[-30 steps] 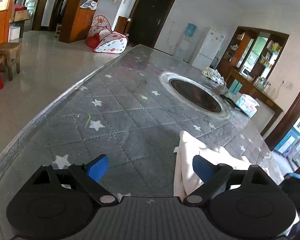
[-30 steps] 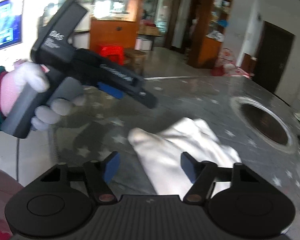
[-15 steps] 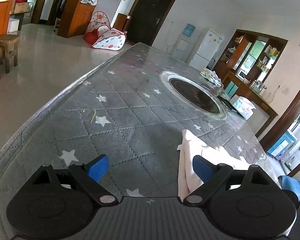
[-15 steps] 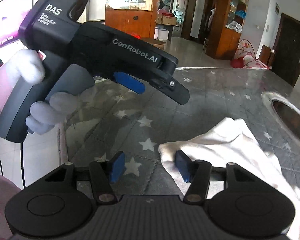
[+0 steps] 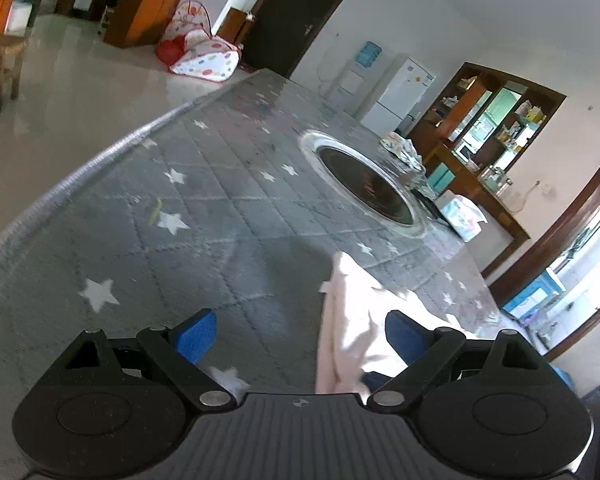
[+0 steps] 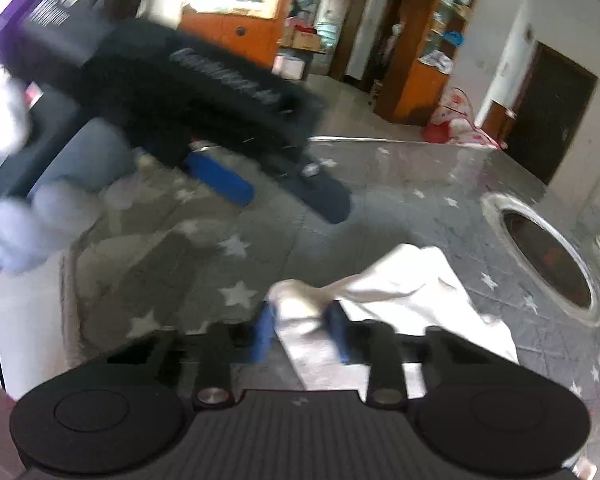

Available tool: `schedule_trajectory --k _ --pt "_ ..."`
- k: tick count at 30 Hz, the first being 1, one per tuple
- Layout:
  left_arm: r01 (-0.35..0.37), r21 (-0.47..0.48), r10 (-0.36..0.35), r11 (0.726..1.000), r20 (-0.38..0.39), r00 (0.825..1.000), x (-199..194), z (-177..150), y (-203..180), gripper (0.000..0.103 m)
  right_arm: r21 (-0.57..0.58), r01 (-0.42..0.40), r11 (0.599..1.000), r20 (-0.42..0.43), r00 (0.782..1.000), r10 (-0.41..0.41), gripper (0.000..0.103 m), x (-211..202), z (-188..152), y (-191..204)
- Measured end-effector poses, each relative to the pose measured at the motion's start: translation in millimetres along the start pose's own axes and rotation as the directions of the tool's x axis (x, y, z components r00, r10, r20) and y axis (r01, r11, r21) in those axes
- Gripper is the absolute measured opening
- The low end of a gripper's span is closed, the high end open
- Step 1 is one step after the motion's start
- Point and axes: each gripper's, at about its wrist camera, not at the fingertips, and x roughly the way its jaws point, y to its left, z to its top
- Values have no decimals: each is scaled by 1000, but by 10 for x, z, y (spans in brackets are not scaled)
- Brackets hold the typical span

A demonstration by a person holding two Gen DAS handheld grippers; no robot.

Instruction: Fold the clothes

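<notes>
A home's living and dining room.
Around the table: fridge, play tent, wooden cabinets.

The right hand-held gripper has its blue pads closed onto a bunched corner of the white garment, which spreads away over the grey star-patterned table toward the round metal-rimmed opening set in the table's top. Above and to the left, the left hand-held gripper hangs over the table near its edge, blurred, gripped by a white-gloved hand; whether its blue-padded jaws are parted cannot be told from this side.
</notes>
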Motion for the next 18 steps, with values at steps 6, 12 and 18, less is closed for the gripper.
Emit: schedule_trajectory --k 6,12,18 --pt "77 -113 -82 991 -41 996 114 -4 -10 93 169 -69 983 54 997 61 12 -163 31 -302" --pt "142 -235 -166 961 -85 982 284 -16 0 92 243 -105 964 114 990 80 12 -412 25 -467" --pt "171 -277 -214 946 -130 968 468 -59 -51 88 255 -125 959 134 987 92 12 -516 -23 -505"
